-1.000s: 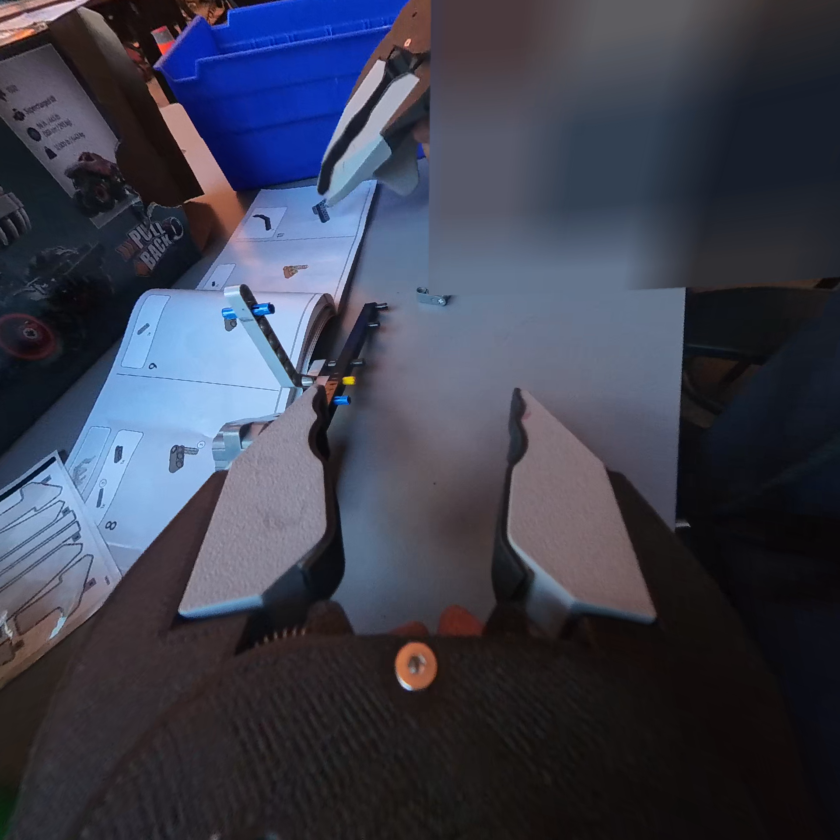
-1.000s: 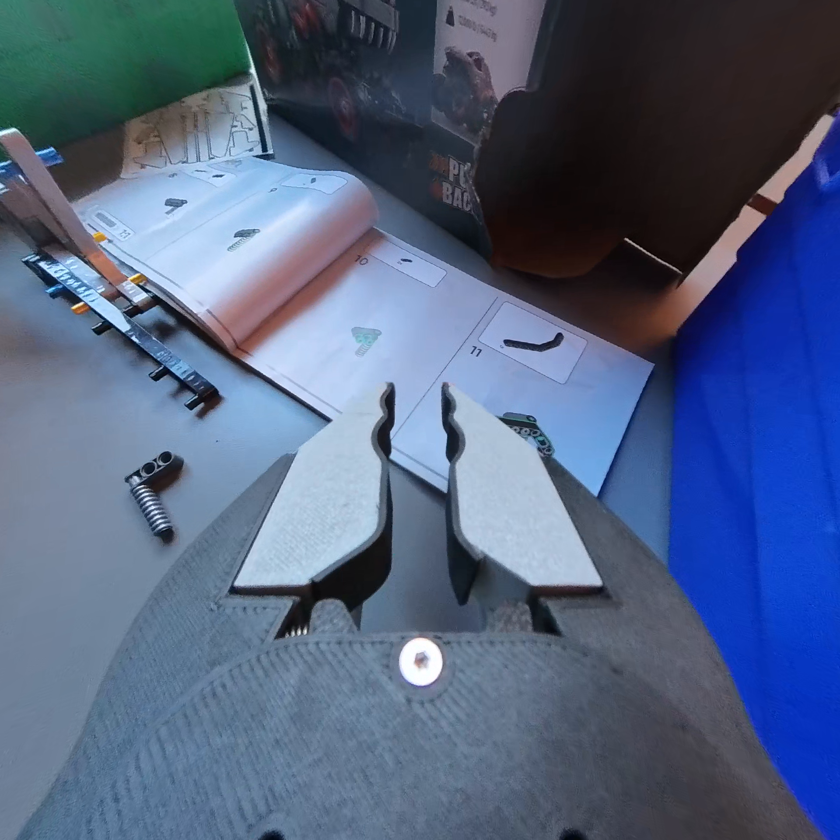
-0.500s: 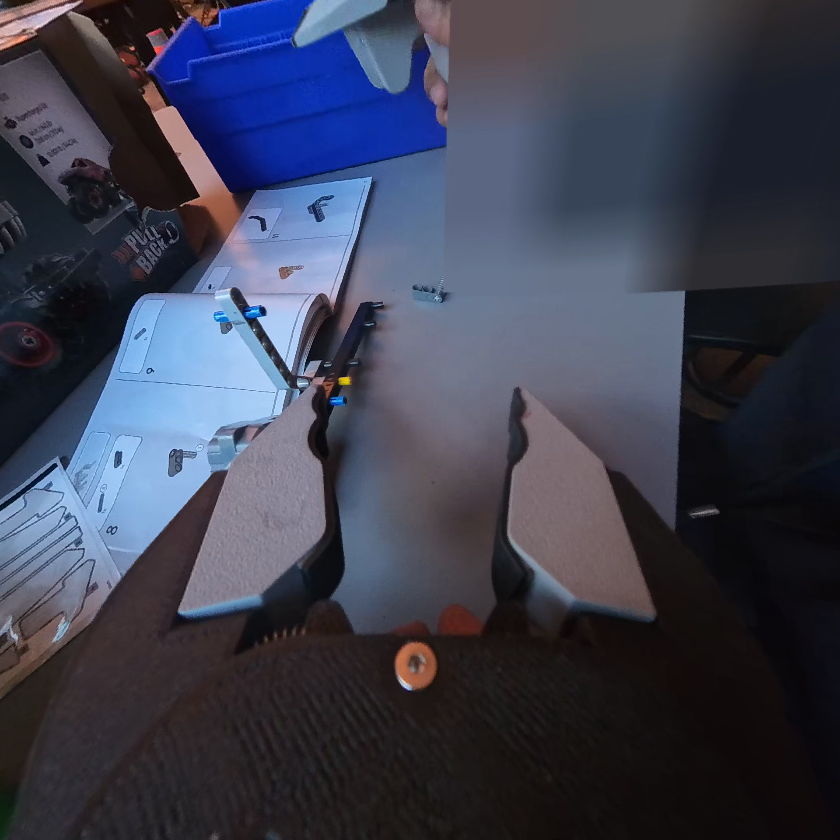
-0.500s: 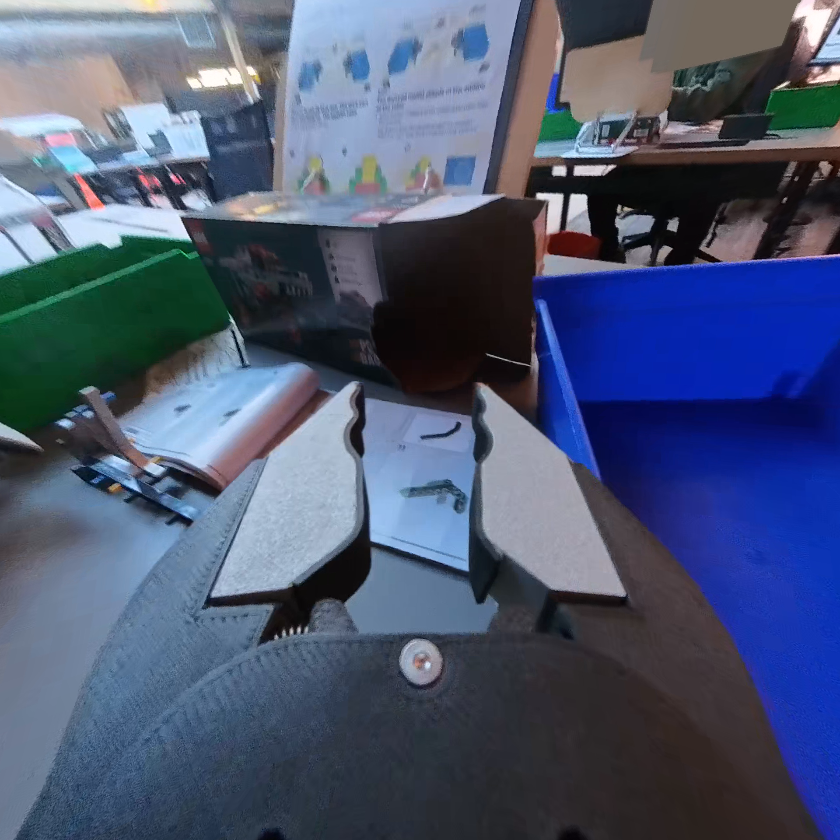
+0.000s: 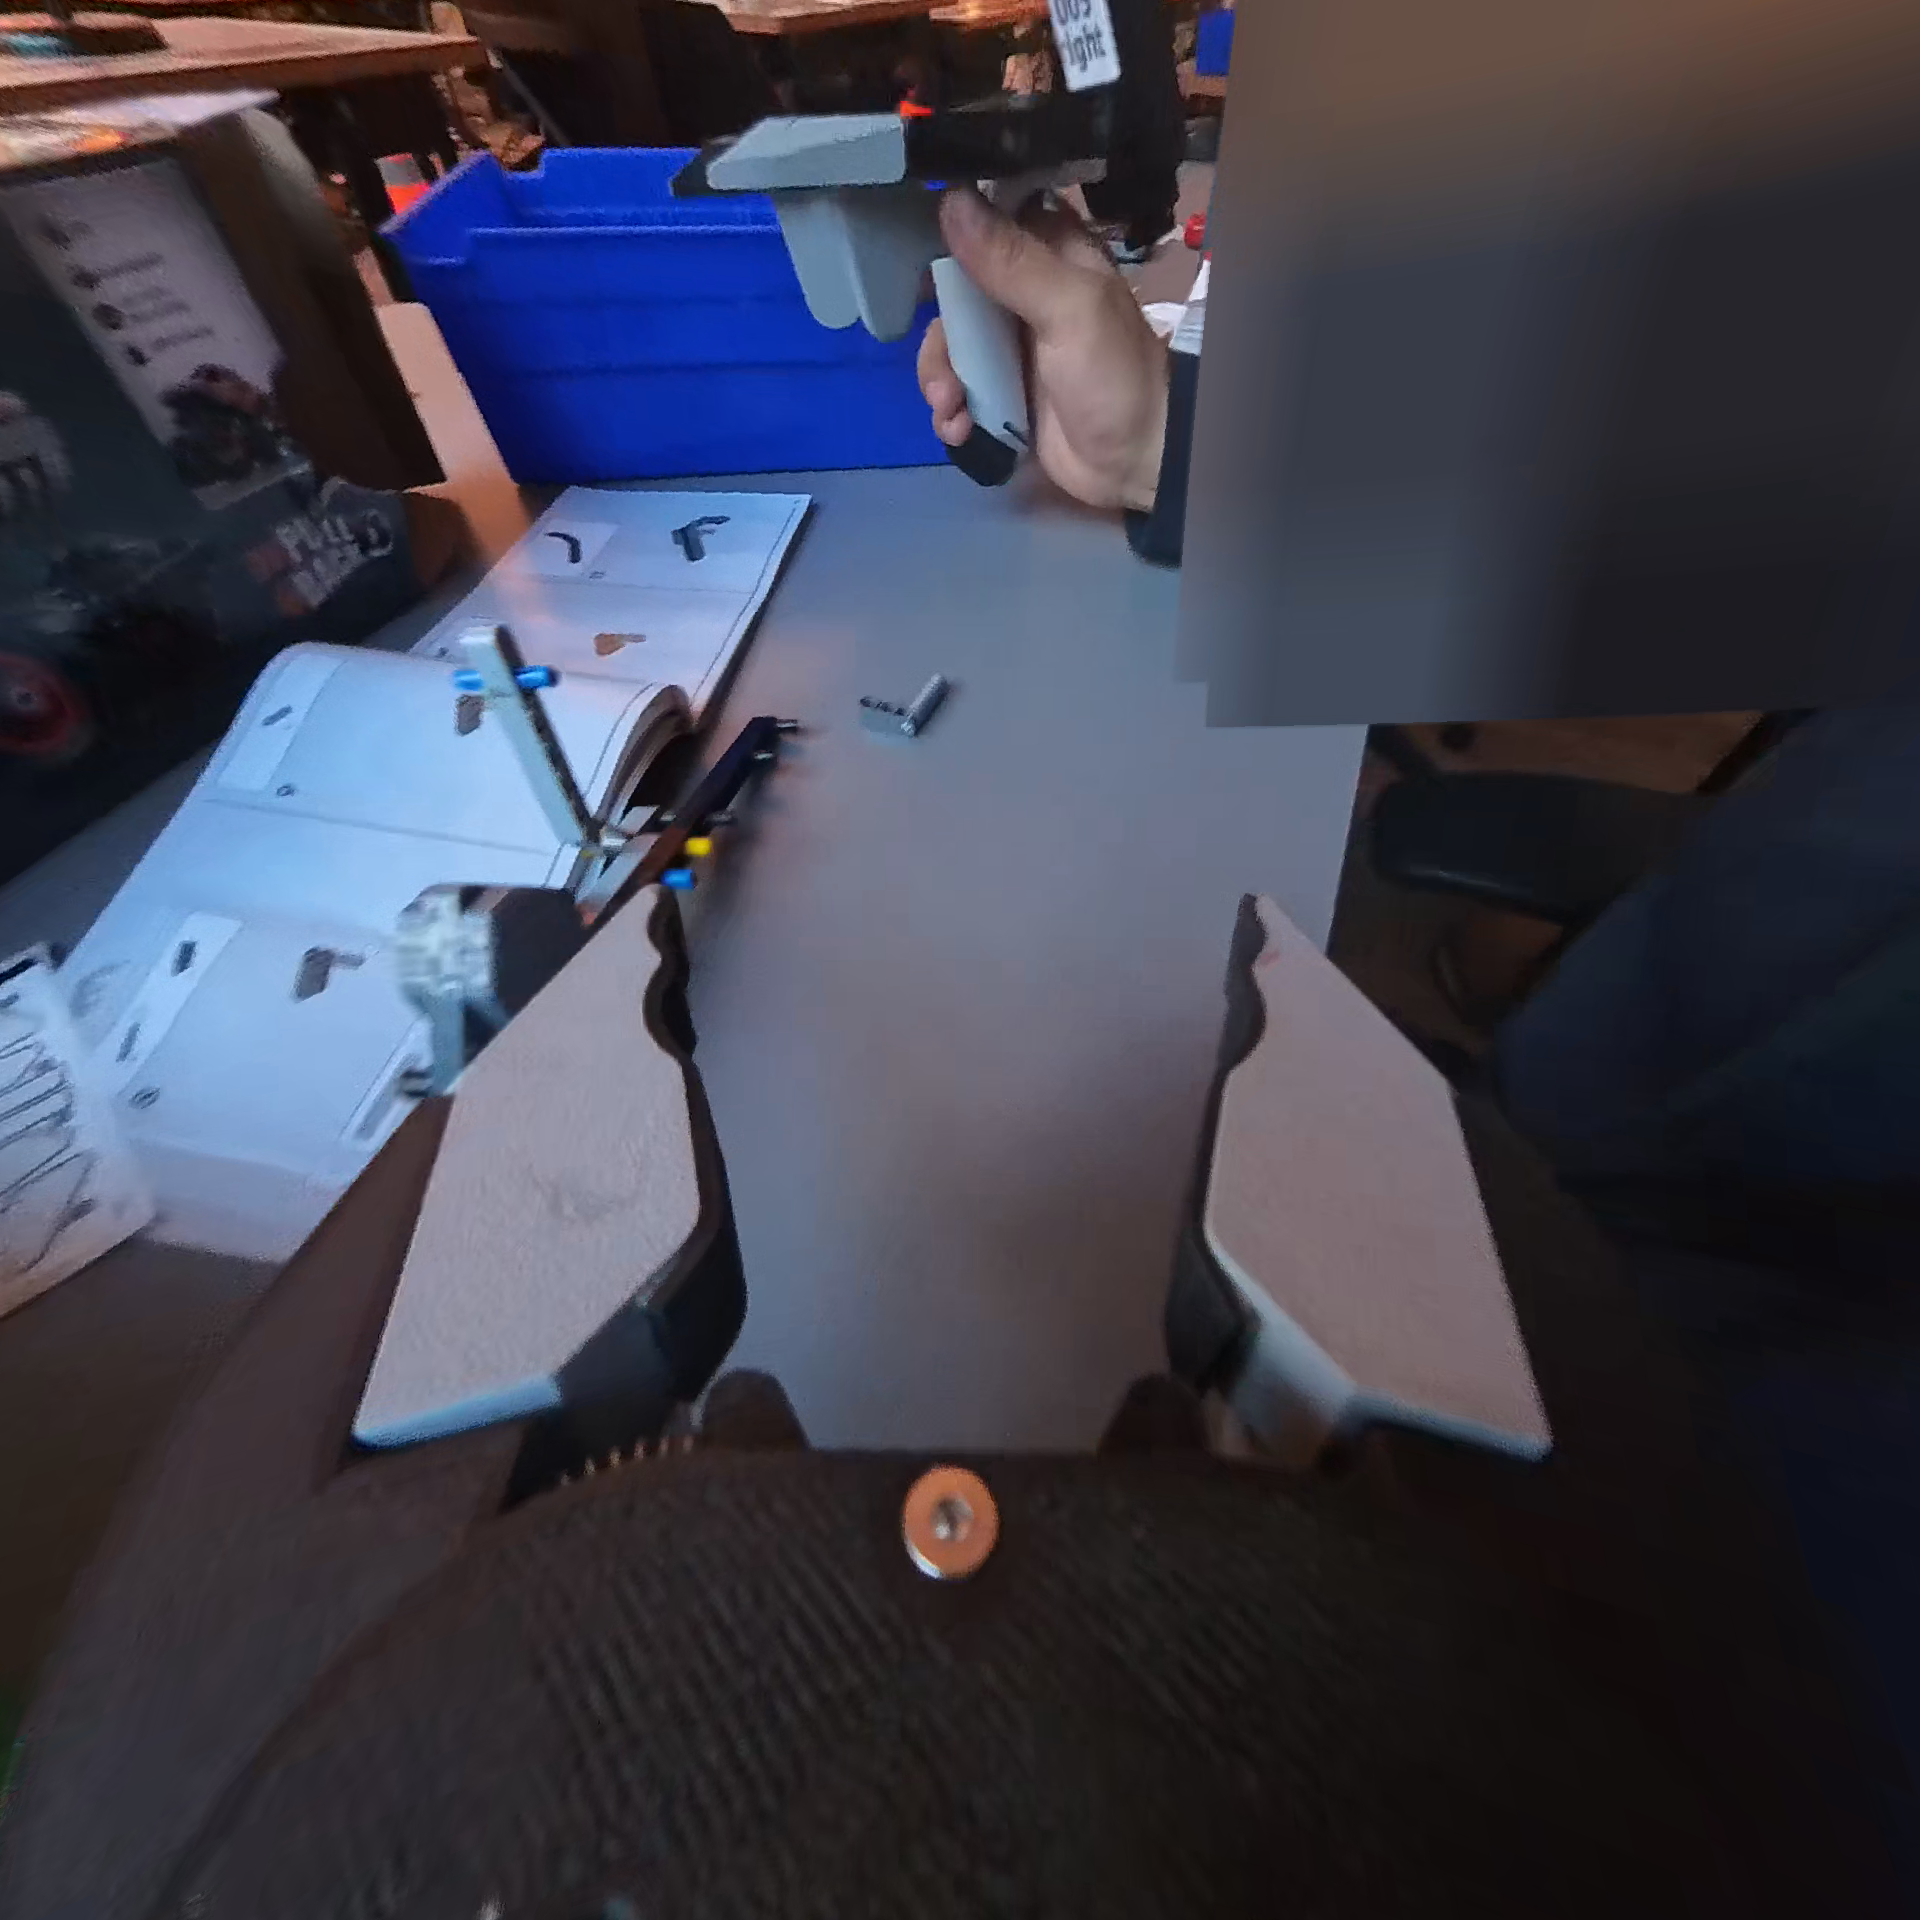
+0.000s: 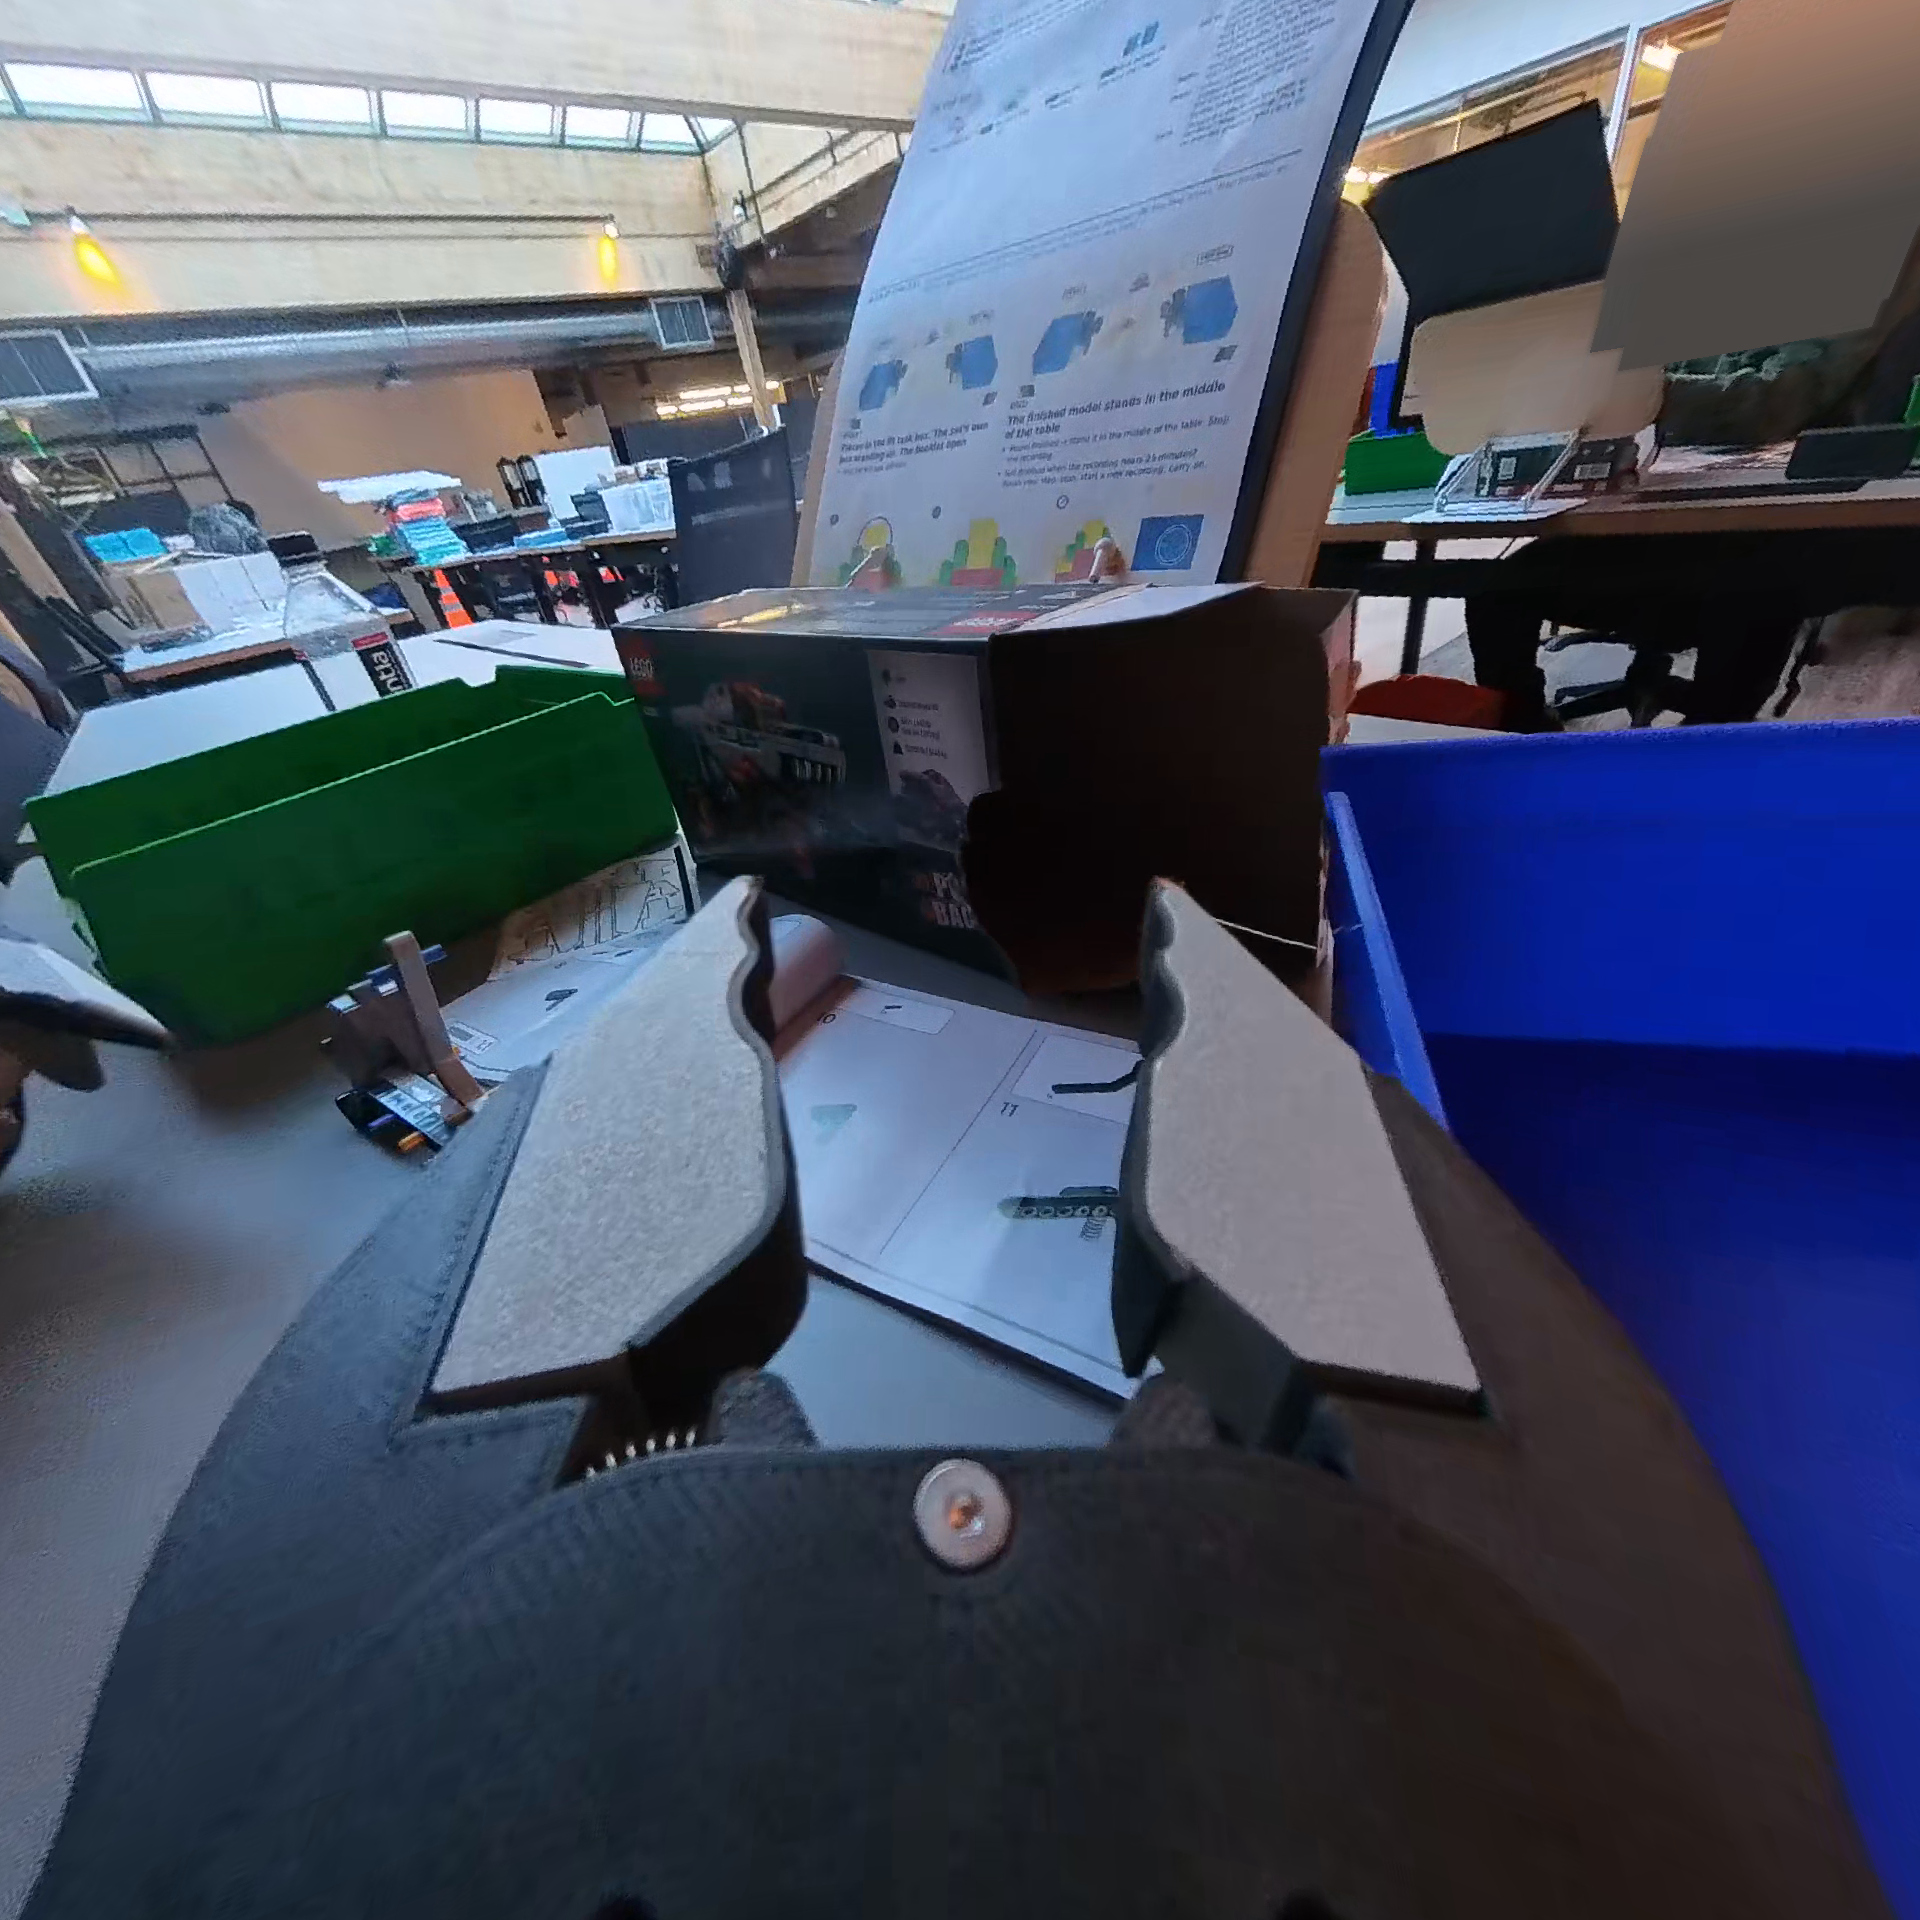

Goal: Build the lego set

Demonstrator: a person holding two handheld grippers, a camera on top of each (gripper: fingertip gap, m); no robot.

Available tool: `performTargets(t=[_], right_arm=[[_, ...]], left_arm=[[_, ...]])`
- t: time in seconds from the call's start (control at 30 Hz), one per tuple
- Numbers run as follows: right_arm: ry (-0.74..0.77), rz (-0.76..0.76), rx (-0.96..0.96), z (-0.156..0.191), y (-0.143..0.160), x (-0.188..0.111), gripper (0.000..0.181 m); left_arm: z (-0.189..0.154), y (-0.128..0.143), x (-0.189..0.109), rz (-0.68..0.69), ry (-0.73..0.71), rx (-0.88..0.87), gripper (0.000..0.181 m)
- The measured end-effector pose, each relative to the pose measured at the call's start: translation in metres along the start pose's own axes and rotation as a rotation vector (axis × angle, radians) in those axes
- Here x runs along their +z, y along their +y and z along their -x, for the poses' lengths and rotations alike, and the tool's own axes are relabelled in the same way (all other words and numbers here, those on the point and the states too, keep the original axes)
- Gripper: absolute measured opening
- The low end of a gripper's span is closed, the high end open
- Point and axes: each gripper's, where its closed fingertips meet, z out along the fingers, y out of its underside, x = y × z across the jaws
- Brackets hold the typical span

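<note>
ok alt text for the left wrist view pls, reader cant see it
The left gripper hangs open and empty over a grey table. Beside its left finger lie an open instruction booklet and a part-built lego assembly; beyond, a hand holds the right gripper up before a blue bin.

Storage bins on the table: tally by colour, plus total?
Blue bin: 1, right of the set box
Green bin: 1, left of the set box
Total: 2
</note>
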Motion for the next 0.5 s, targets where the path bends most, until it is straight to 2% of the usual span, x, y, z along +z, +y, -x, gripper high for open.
performTargets(t=[0.03,0.07,0.17,0.3,0.4,0.43,0.5], right_arm=[[0.002,0.000,-0.001,-0.001,0.001,0.000,0.063],[0.018,0.006,-0.003,-0.003,0.002,0.000,0.071],[0.032,0.054,-0.048,-0.003,0.013,0.004,0.071],[0.070,0.111,-0.111,-0.005,0.027,0.011,0.069],[0.097,0.152,-0.134,-0.008,0.036,0.015,0.069],[0.110,0.164,-0.139,-0.010,0.038,0.015,0.069],[0.141,0.177,-0.144,-0.015,0.040,0.014,0.068]], left_arm=[[-0.001,0.000,-0.012,0.001,0.004,0.025,0.102],[-0.008,0.000,-0.026,-0.004,0.042,0.061,0.099],[0.001,-0.013,-0.077,-0.062,0.005,0.112,0.048],[0.071,-0.010,-0.152,0.001,-0.325,0.161,0.015],[0.126,0.014,-0.194,0.197,-0.486,0.026,0.018],[0.138,0.022,-0.203,0.261,-0.497,-0.006,0.019],[0.149,0.032,-0.203,0.379,-0.423,-0.042,0.019]])
